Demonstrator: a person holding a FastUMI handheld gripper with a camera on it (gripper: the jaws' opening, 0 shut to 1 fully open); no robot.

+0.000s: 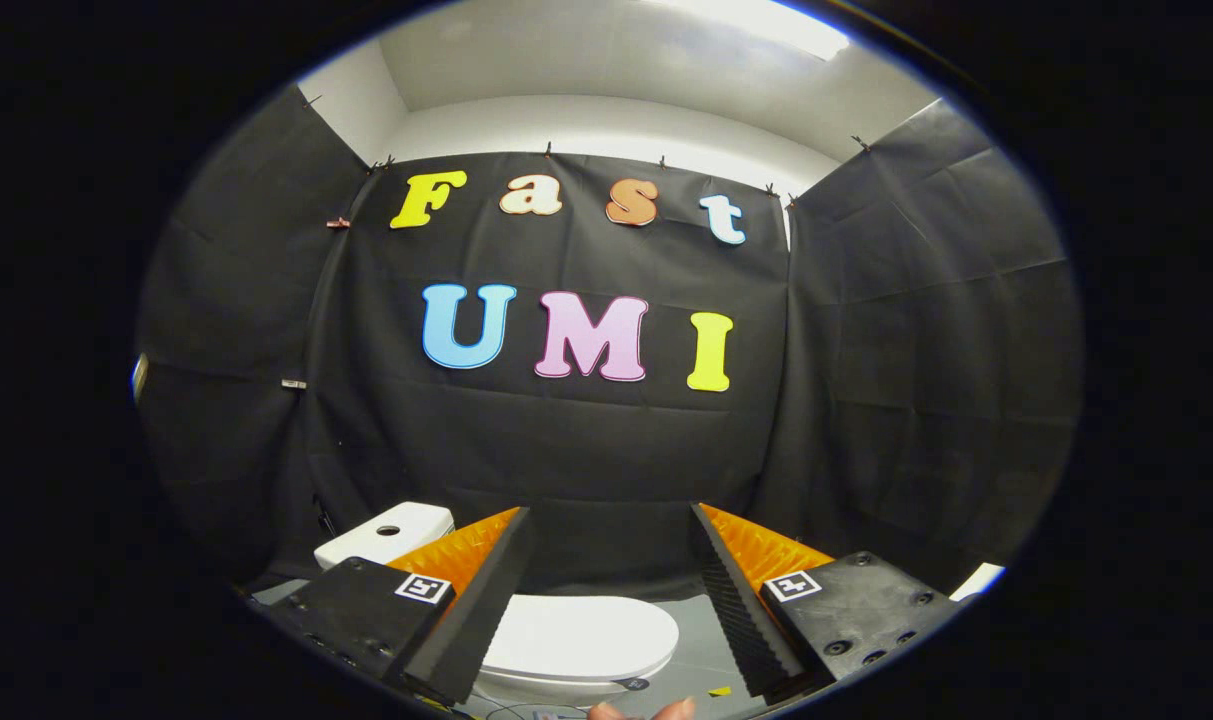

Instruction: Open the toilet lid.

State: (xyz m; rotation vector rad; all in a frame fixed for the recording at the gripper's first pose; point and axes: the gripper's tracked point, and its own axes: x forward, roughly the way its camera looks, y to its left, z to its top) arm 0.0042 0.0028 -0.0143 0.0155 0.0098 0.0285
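Note:
A white toilet stands below me against the black cloth wall. Its lid point(581, 635) lies flat and closed, and it appears between my two fingers, well beneath them. The white tank point(386, 535) with a round button on top sits behind the left finger point(486, 590). My gripper point(611, 525) is open, its black ridged pads and orange fingers spread wide with nothing between them. It hangs above the toilet and touches nothing.
Black cloth walls close the booth at the back and on both sides. Grey floor point(701, 650) lies to the right of the bowl. A person's fingertips point(641, 712) peek in below the toilet. A white object point(978, 580) sits low at the right wall.

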